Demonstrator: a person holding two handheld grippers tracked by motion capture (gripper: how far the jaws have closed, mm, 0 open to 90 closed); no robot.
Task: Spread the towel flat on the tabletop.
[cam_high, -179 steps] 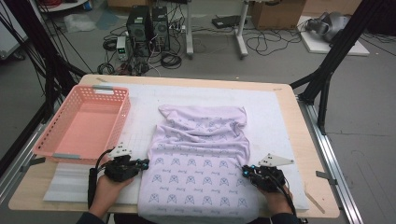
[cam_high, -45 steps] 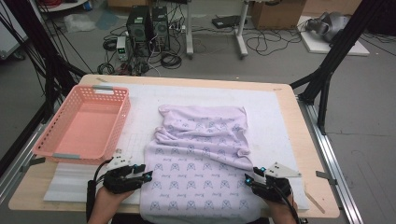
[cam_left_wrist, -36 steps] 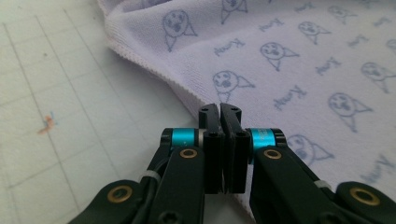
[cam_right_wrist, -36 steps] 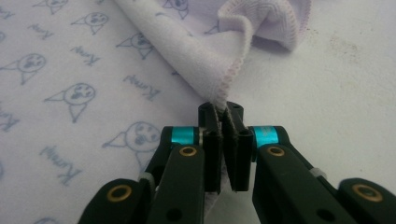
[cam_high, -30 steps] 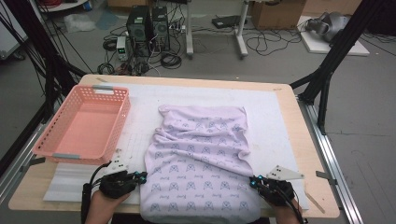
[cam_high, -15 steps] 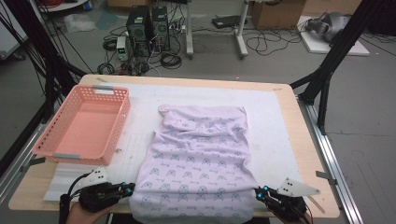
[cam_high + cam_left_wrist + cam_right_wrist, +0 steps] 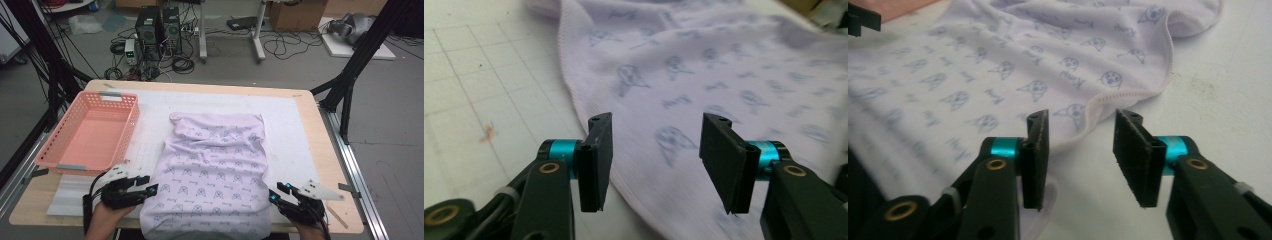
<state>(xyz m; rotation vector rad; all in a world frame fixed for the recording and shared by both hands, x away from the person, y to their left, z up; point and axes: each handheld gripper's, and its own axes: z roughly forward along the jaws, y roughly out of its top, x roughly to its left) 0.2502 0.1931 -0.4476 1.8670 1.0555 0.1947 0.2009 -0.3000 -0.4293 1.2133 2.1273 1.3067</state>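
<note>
A lilac garment (image 7: 215, 170) with a small blue print lies spread on the white mat, its near hem at the table's front edge. My left gripper (image 7: 149, 190) sits at the garment's near left edge. Its jaws have just been opening, and in the left gripper view (image 7: 651, 160) they stand apart with the cloth (image 7: 704, 85) lying flat beyond them, not pinched. My right gripper (image 7: 274, 194) is at the near right edge. Its jaws have also just been opening, and in the right gripper view (image 7: 1080, 155) the hem (image 7: 1128, 95) curls on the mat past the gap.
A pink plastic basket (image 7: 131, 125) stands at the table's left. The white mat (image 7: 295, 130) covers most of the wooden table (image 7: 336, 165). Beyond the far edge are computer cases (image 7: 157, 25), cables and black stand legs (image 7: 350, 85).
Both grippers drew the garment's near hem toward the front edge, then their jaws opened and let it go. The left gripper shifted up and right toward the cloth.
</note>
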